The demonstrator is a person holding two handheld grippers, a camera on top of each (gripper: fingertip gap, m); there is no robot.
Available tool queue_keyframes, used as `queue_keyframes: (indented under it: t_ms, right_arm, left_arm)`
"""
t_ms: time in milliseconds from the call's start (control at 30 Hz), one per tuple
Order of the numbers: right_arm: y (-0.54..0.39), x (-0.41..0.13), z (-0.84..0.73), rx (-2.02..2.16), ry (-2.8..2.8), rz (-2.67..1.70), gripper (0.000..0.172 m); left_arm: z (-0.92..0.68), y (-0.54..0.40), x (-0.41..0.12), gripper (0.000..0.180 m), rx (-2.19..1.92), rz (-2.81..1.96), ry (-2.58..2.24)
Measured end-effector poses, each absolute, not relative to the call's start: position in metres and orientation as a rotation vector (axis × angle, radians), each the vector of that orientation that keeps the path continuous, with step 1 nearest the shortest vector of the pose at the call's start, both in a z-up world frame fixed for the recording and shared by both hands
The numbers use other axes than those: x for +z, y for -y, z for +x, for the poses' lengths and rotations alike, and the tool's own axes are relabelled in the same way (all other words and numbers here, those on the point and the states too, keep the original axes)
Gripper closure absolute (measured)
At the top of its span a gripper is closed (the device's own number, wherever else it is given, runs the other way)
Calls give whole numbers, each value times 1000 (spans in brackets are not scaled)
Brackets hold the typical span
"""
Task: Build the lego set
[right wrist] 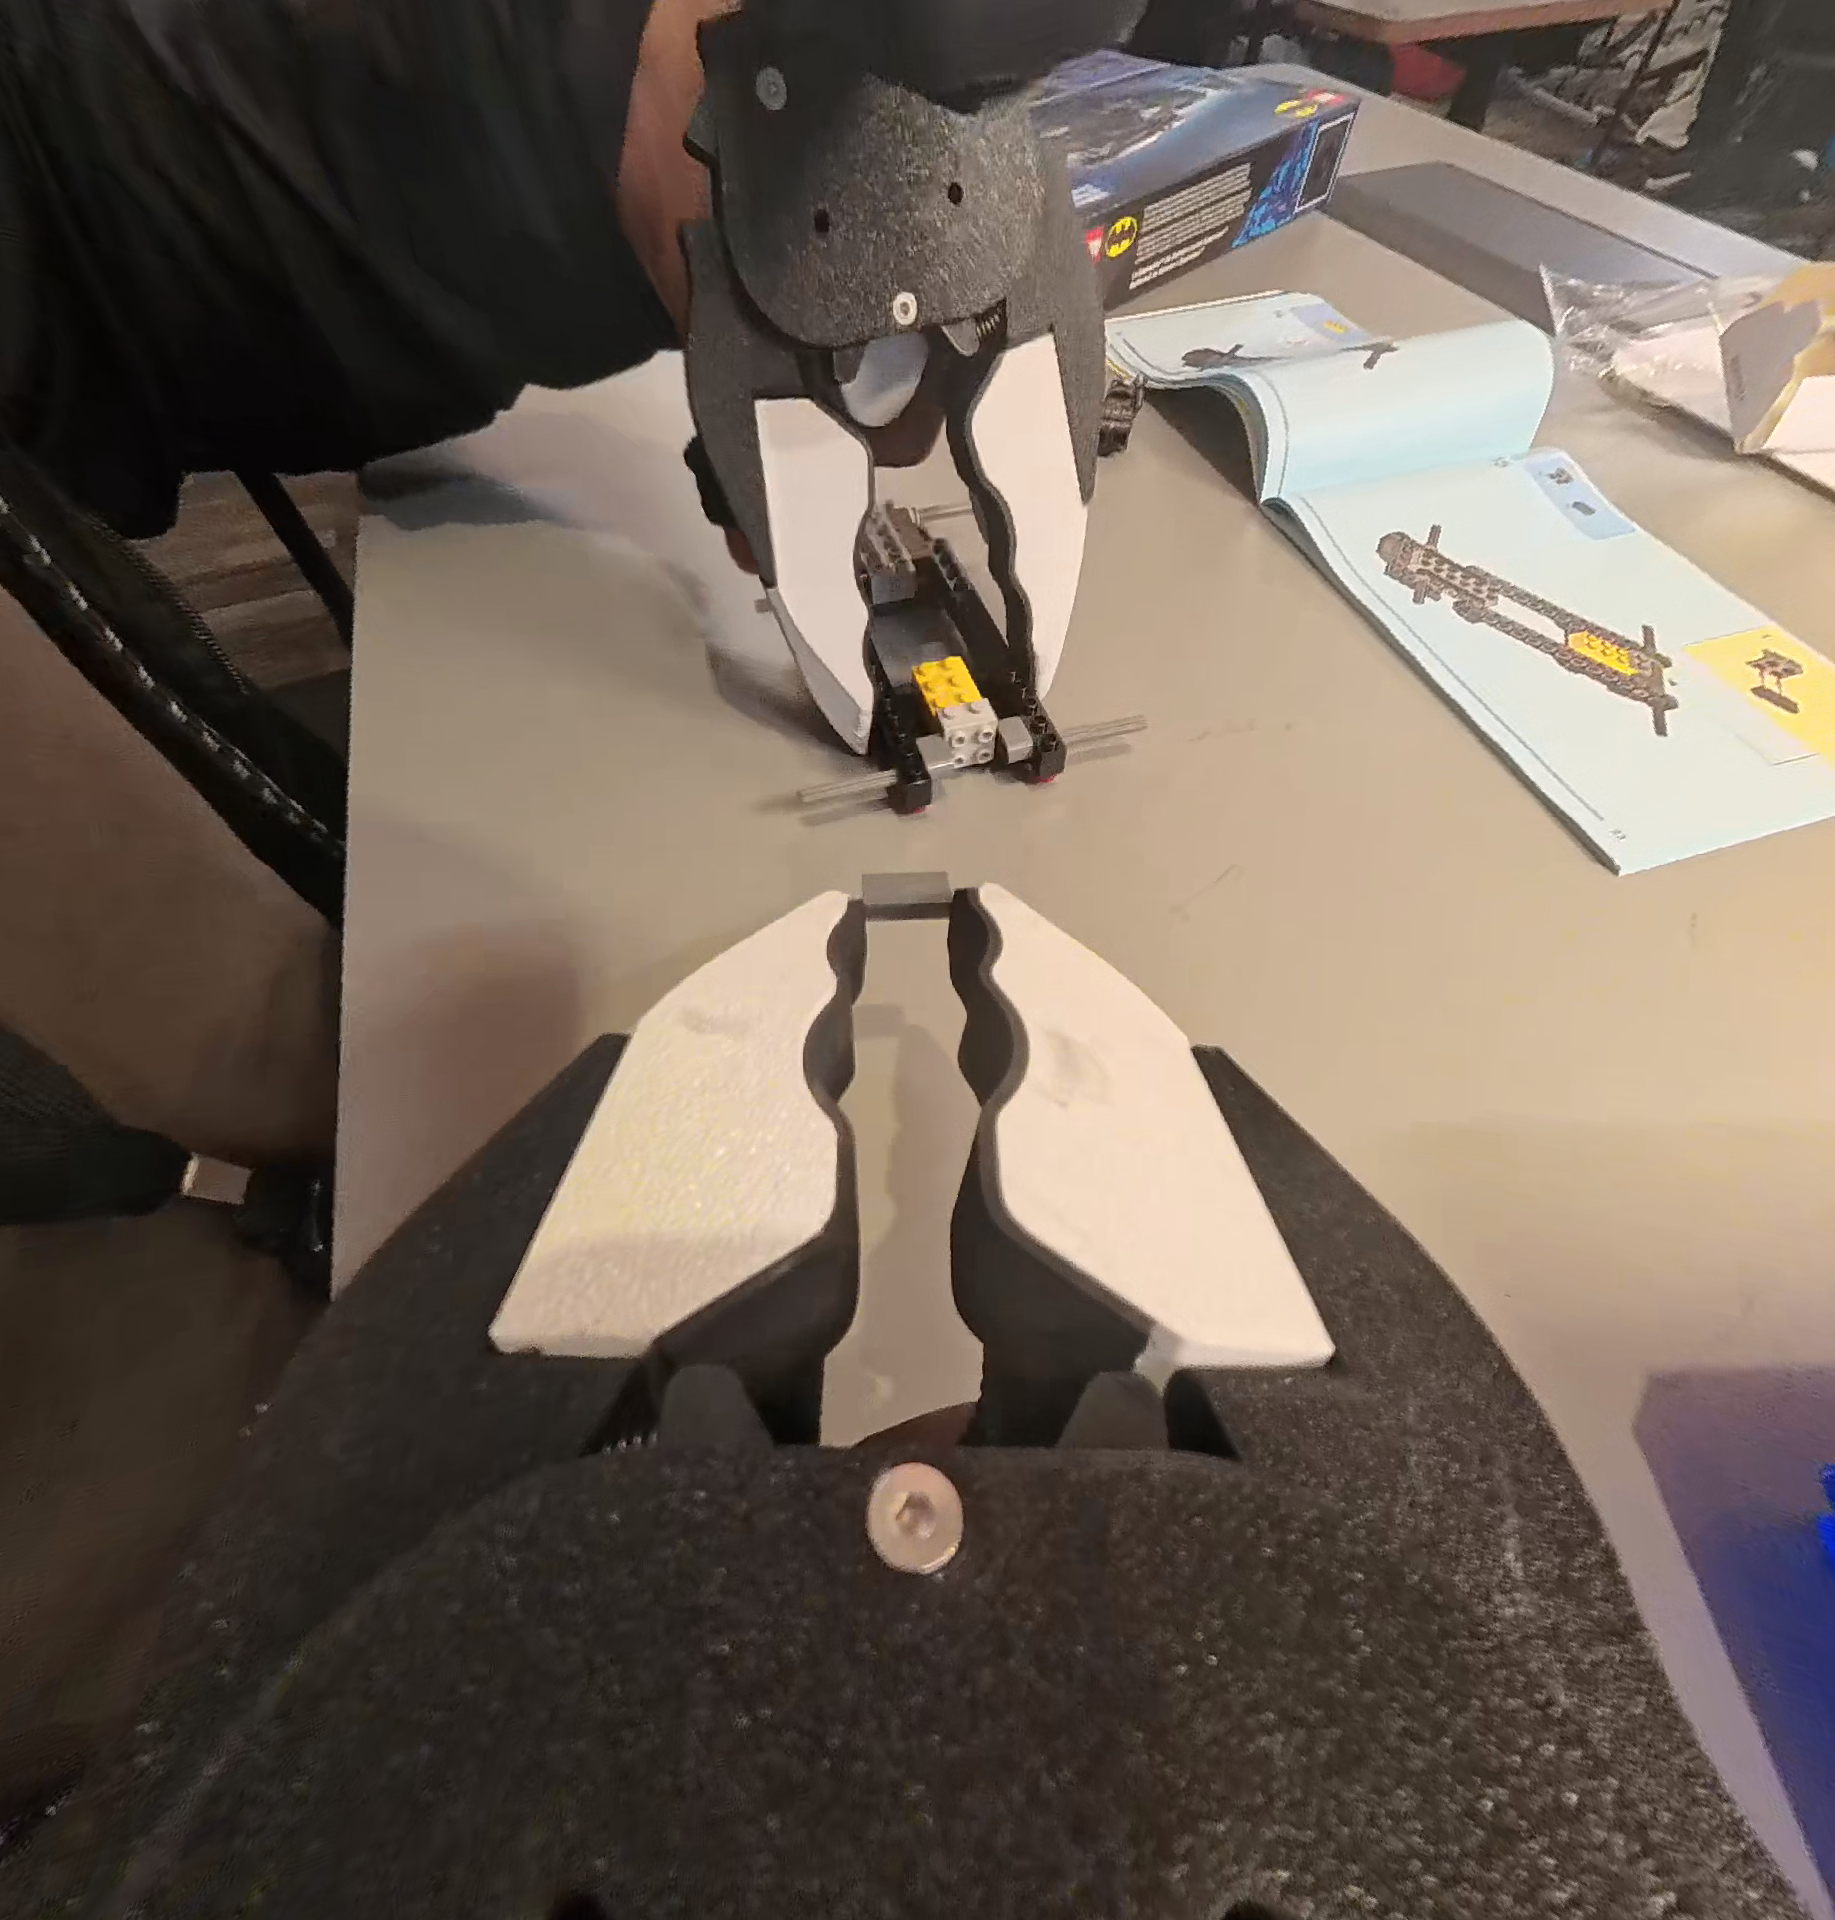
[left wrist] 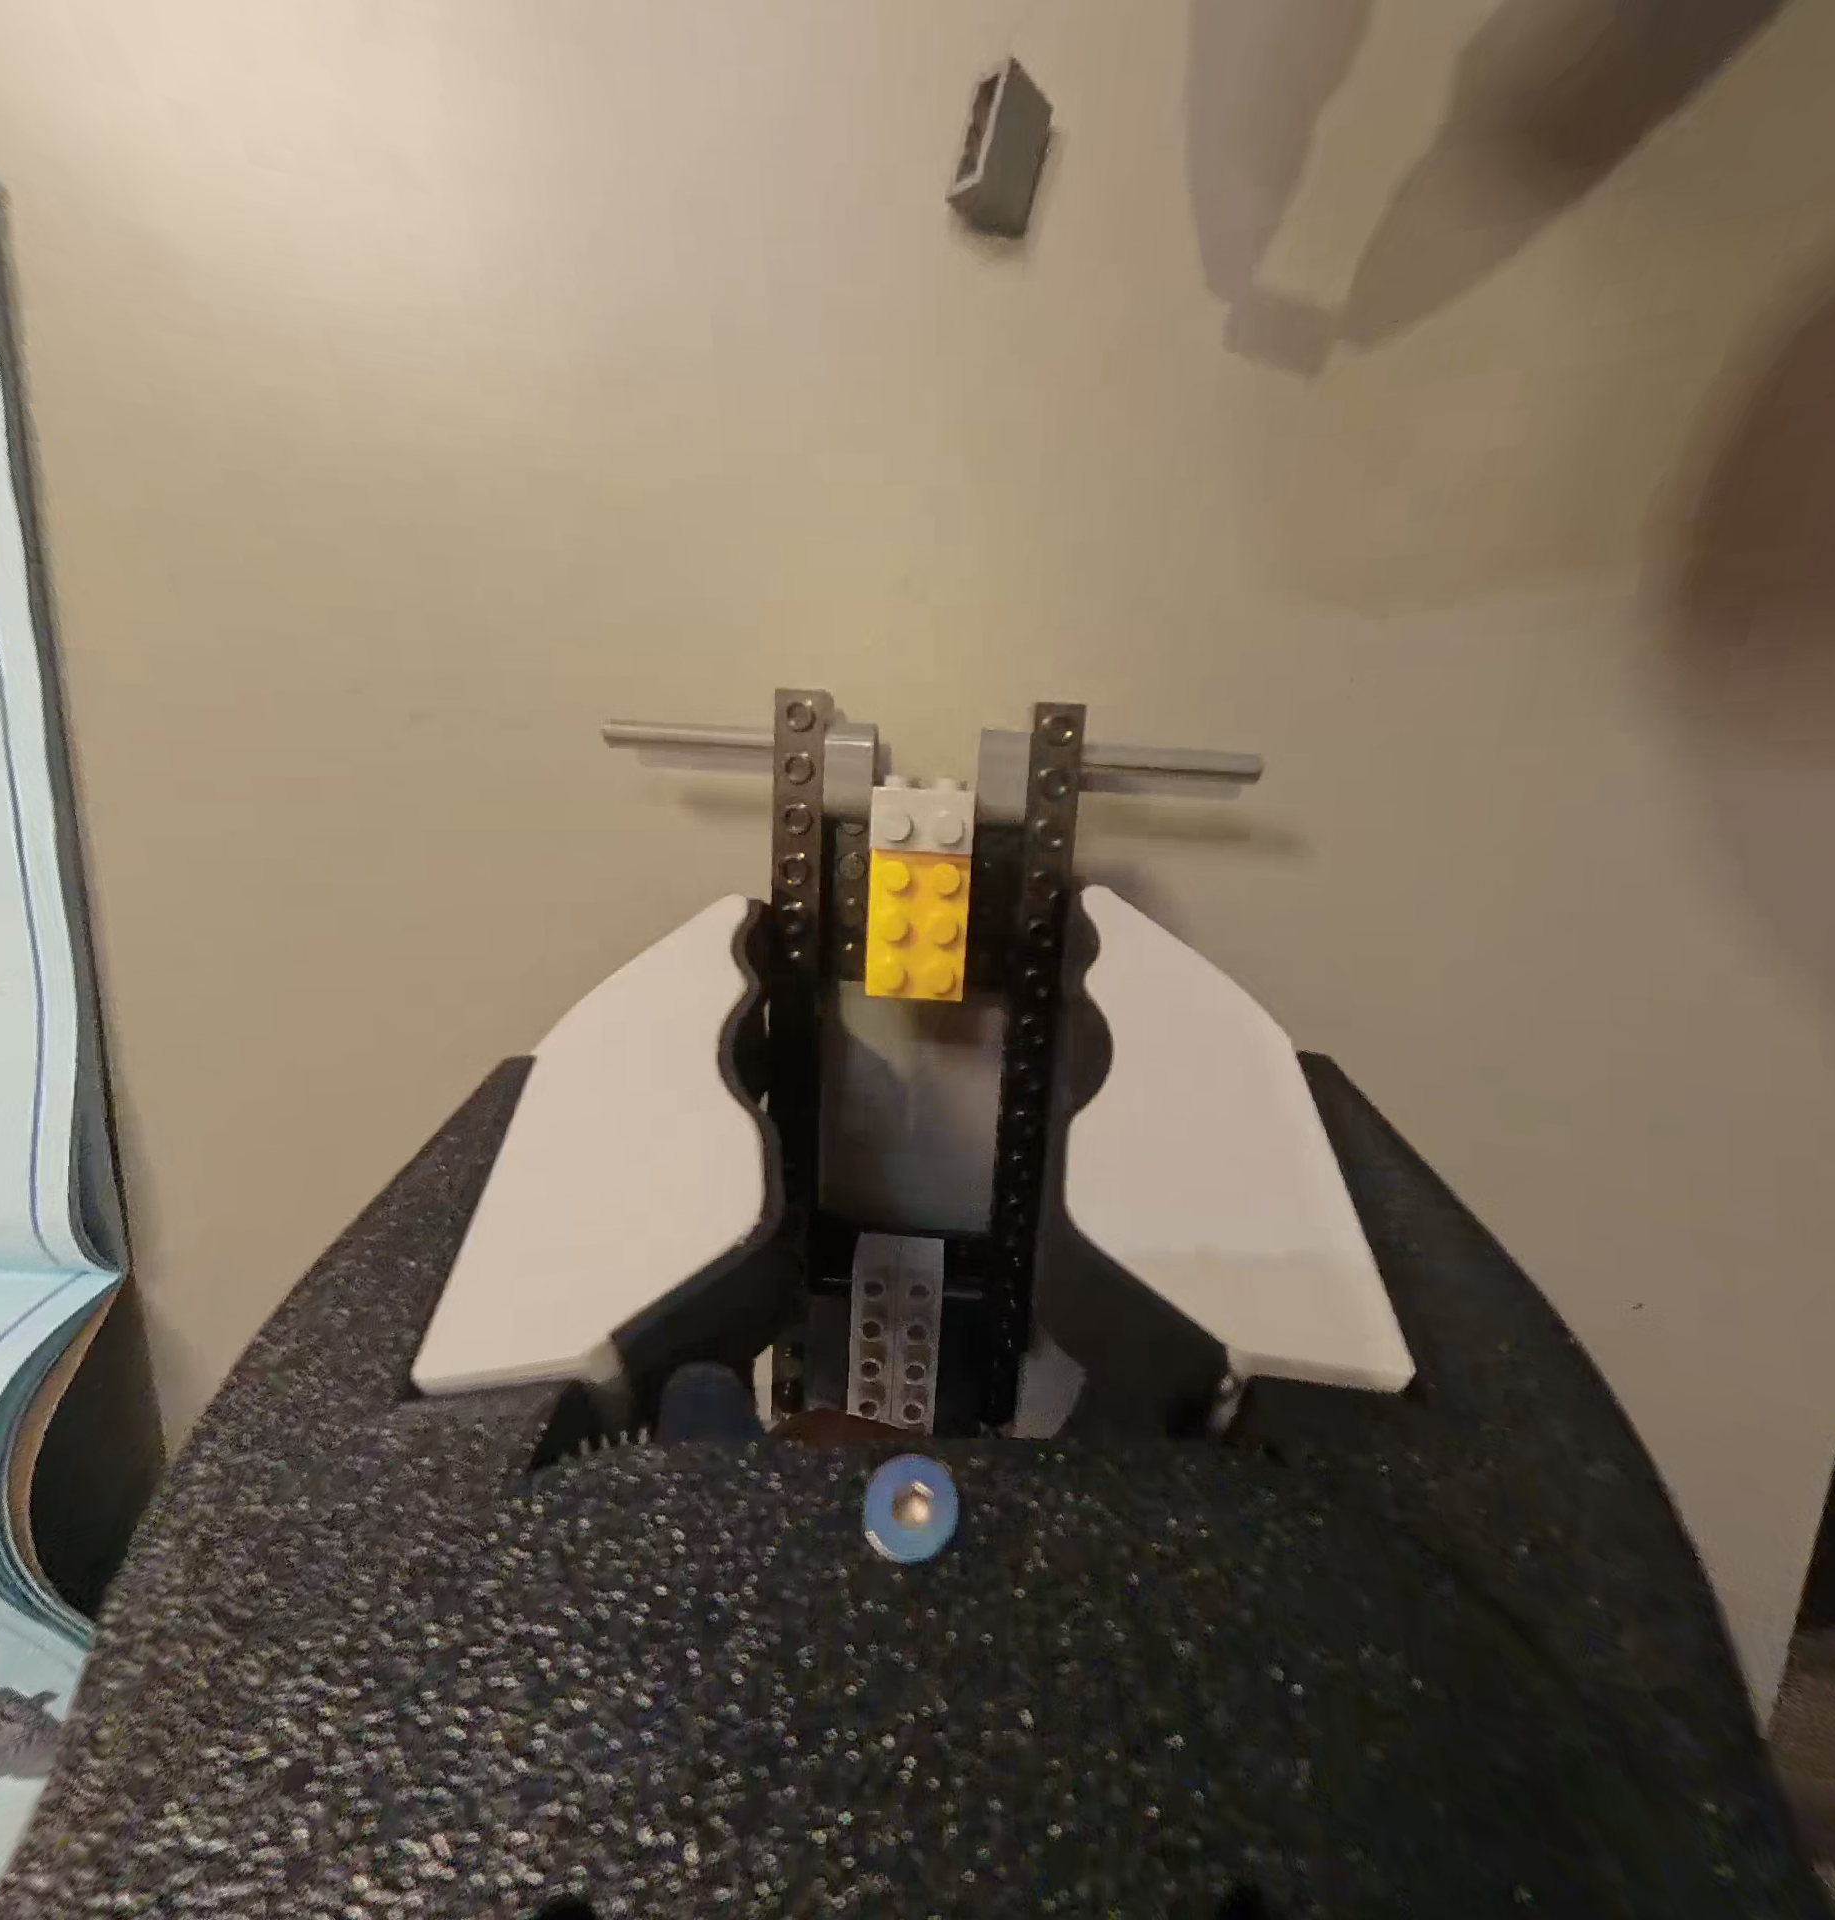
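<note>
The left gripper [left wrist: 918,925] clamps a brick model [left wrist: 918,1039]: two long black studded beams, a yellow brick [left wrist: 915,928] and a pale grey one at its 12 o'clock end, and a grey axle [left wrist: 1173,767] crossing there. It rests on the grey table [right wrist: 1308,987]. The right gripper [right wrist: 907,902] pinches a small dark grey brick [right wrist: 907,894] between its tips. An open booklet [right wrist: 1515,582] lies at 2 o'clock.

The left gripper [right wrist: 954,717] points steeply down, its fingers spread and pressed against a black brick frame [left wrist: 918,1039], while the right gripper [right wrist: 905,906] reaches forward, level, pinching a small grey piece [right wrist: 905,894] at its fingertips.
</note>
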State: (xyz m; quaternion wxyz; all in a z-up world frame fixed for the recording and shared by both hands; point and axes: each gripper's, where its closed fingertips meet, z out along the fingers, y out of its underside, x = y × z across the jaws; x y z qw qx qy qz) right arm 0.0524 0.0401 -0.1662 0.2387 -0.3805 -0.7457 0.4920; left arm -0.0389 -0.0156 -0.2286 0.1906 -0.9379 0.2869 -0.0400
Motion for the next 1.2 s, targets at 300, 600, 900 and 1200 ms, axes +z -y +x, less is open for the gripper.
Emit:
queue_keyframes:
  t_ms: [300, 600, 900, 1200]
  right_arm:
    - [-35, -149, 45, 1406, 2073, -1001, 156]
    - [-28, -110, 41, 1450, 2083, -917, 156]
    - [-21, -87, 42, 1362, 2157, -833, 156]
    - [-12, -83, 37, 1270, 2252, -803, 156]
  left_arm:
    - [8, -8, -178, 127, -496, -2171, -642]
    - [34, -14, -127, 127, -563, -1774, -574]
    - [39, -15, -111, 127, -584, -1620, -493]
    - [40, -11, -106, 127, -611, -1567, -488]
